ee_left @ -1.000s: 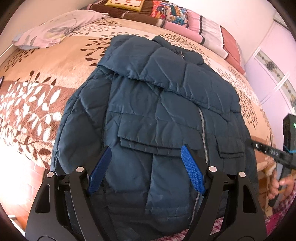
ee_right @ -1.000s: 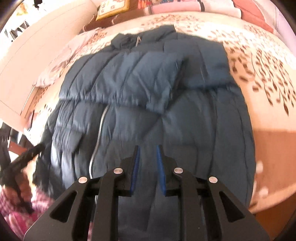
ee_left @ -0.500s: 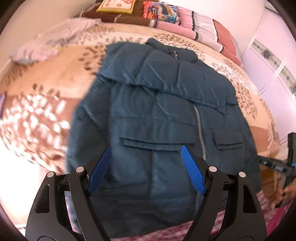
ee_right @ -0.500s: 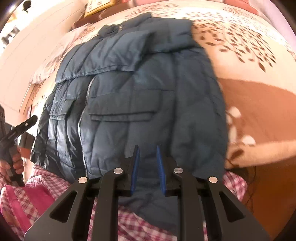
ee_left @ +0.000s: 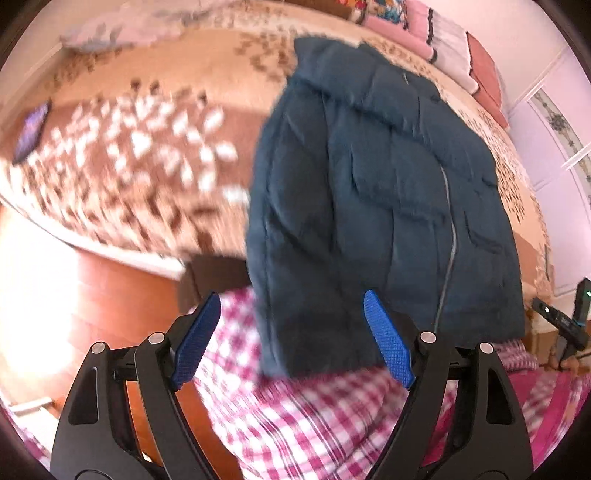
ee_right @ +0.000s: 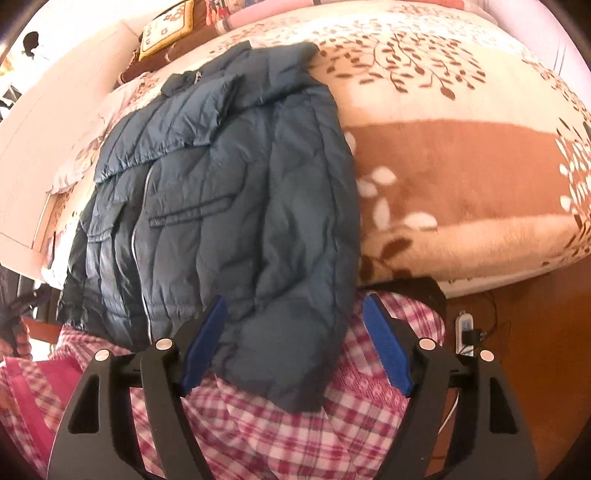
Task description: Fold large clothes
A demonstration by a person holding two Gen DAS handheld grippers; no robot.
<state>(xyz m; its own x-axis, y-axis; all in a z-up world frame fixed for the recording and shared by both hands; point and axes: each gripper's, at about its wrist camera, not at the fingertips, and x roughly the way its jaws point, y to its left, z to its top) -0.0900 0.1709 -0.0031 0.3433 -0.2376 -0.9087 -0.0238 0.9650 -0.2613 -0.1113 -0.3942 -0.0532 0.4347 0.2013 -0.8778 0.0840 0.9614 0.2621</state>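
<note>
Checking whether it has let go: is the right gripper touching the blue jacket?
Cannot tell. In the right wrist view the right gripper has its jaws opening around the jacket hem; whether a pad brushes it is unclear.

Broad open stretch of tan, leaf-patterned fleece blanket (ee_right: 461, 177) along the bed's near edge, right of the dark blue quilted puffer jacket (ee_right: 229, 192); easy passage there. Same on the other side: bare blanket (ee_left: 140, 155) left of the jacket, up to a small dark flat object (ee_left: 31, 129) near the left edge. Blocked at the head end by stacked patterned pillows (ee_left: 443, 33). Near edge crowded: jacket hem overhanging onto red-and-white checked clothing (ee_right: 266, 435) of the person. On the wooden floor beside the bed, a white power strip (ee_right: 463, 328) with trailing cables.
</note>
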